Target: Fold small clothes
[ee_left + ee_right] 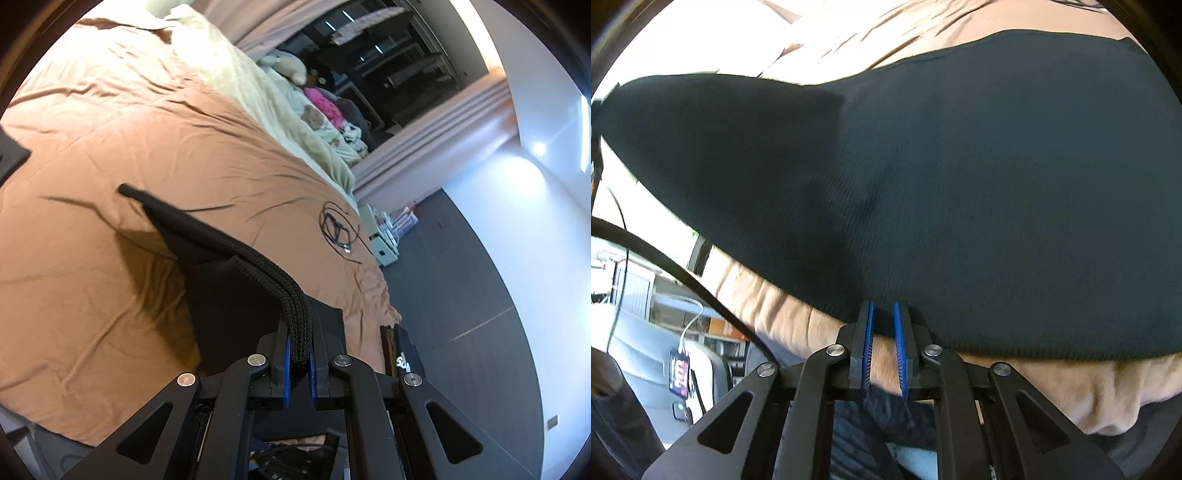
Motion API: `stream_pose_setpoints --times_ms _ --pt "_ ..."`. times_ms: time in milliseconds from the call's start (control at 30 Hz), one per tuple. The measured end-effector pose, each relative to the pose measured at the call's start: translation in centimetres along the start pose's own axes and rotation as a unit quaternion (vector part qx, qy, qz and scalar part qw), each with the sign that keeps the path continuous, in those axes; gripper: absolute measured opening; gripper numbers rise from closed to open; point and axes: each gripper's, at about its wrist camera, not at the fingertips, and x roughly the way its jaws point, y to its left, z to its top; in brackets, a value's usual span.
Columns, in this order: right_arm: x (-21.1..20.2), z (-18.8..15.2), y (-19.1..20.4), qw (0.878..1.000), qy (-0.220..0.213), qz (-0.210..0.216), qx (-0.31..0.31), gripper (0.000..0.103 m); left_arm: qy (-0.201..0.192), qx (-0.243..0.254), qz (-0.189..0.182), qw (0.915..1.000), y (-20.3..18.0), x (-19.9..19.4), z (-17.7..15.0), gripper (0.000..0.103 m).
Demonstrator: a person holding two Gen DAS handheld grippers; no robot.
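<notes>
My left gripper (300, 345) pinches the ribbed hem of the black knit garment (236, 288), lifting it off the tan bedspread (110, 147), while my right gripper (884, 319) clamps its near edge, likely ready for folding.

Left tongs (300, 343) clamped shut; right tongs (884, 317) nearly closed, angled downward.

Tips of right tongs (884, 314) hidden under black garment (960, 184).

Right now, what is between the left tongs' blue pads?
The black garment's thick ribbed hem, pinched by the left tongs; the left wrist view shows it.
</notes>
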Motion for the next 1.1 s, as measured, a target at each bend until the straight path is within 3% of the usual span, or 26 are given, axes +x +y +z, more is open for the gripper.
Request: stream_pose_setpoints --times_ms 133,400,500,567,633,833,1100 --pt "-2.2 0.7 -1.3 1.000 -0.006 0.017 0.001 0.008 0.009 0.017 -0.007 0.9998 -2.3 1.2 -0.1 0.007" --pt "-8.8 1.7 -5.2 0.998 -0.068 -0.010 0.008 0.009 0.045 0.057 -0.019 0.9971 -6.6 4.5 -1.4 0.007" --pt "-10.3 1.2 -6.5 0.996 -0.085 -0.025 0.026 0.026 0.065 0.069 -0.026 0.9952 -8.0 6.1 -2.2 0.007" --pt "-11.9 1.1 -8.2 0.994 -0.100 -0.027 0.036 0.045 0.076 0.078 -0.028 0.9937 -8.9 7.2 -2.7 0.007" --pt "-13.0 0.9 -9.3 0.992 -0.112 -0.032 0.042 0.051 0.087 0.084 -0.030 0.9922 -9.8 8.2 -3.4 0.007" --pt "-16.2 -0.5 -11.9 0.989 -0.132 -0.038 0.047 0.051 0.119 0.099 -0.035 0.9873 -12.1 11.7 -5.5 0.007" --pt "-16.3 -2.9 -12.1 0.986 -0.144 -0.044 0.065 0.051 0.169 0.112 -0.041 0.9785 -14.0 16.5 -8.9 0.007"
